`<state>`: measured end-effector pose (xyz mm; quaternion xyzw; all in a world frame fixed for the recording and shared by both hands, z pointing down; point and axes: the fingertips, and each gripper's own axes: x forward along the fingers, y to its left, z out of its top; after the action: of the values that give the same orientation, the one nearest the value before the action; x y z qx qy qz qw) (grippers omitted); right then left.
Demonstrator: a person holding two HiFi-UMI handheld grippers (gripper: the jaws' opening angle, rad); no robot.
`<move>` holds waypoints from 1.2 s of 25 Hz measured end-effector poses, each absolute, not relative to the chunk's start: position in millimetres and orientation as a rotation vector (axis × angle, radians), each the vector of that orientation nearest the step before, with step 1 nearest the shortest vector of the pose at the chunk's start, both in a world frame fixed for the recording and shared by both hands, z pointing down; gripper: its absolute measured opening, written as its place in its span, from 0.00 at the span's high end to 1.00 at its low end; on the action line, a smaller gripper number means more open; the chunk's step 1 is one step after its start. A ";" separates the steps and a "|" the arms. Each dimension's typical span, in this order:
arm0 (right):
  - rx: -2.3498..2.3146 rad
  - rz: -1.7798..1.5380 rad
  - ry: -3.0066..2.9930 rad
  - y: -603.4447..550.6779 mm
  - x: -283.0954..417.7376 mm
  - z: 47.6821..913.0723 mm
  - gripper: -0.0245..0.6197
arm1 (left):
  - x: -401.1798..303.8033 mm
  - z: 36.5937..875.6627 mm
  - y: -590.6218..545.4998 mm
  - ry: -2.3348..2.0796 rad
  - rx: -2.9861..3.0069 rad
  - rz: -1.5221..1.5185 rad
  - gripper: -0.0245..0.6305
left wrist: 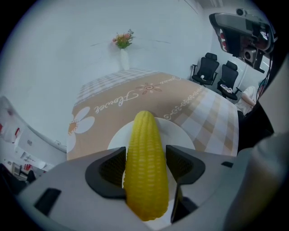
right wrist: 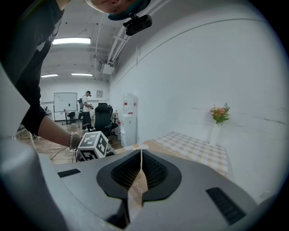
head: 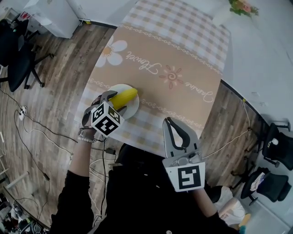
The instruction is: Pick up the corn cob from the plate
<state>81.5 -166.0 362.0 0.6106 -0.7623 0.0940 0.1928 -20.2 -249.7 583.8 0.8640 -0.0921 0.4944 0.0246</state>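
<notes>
A yellow corn cob [head: 124, 98] lies over the white plate [head: 133, 108] at the near left of the table. My left gripper [head: 111, 98] is shut on the corn cob [left wrist: 145, 167], which stands between both dark pads and points away over the plate [left wrist: 181, 134]. My right gripper [head: 174, 130] hovers over the table's near edge, right of the plate, with its jaws pressed together and nothing between them. The same shut right gripper [right wrist: 140, 168] shows only a thin slit in its own view.
The tan floral runner [head: 160, 68] runs across the checked tablecloth [head: 183, 27]. A vase of flowers [head: 240, 8] stands at the far right corner. Black office chairs [head: 18, 55] sit left, more chairs [head: 274, 151] right. Cables [head: 36, 132] trail on the wooden floor.
</notes>
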 end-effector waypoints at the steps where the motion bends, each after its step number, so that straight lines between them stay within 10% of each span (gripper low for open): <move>1: 1.714 0.265 -2.138 -166.2 81.1 362.3 0.89 | -20.5 585.2 -249.1 -0.277 2.664 1.523 0.54; 30: 1.626 0.250 -2.168 -156.8 68.3 368.2 0.89 | -35.9 573.6 -249.1 -0.549 2.555 1.247 0.57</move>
<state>68.3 -156.8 368.2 0.5845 -0.7790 0.0897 0.2086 -35.9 -249.1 573.6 0.8758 -0.1883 0.4272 0.1227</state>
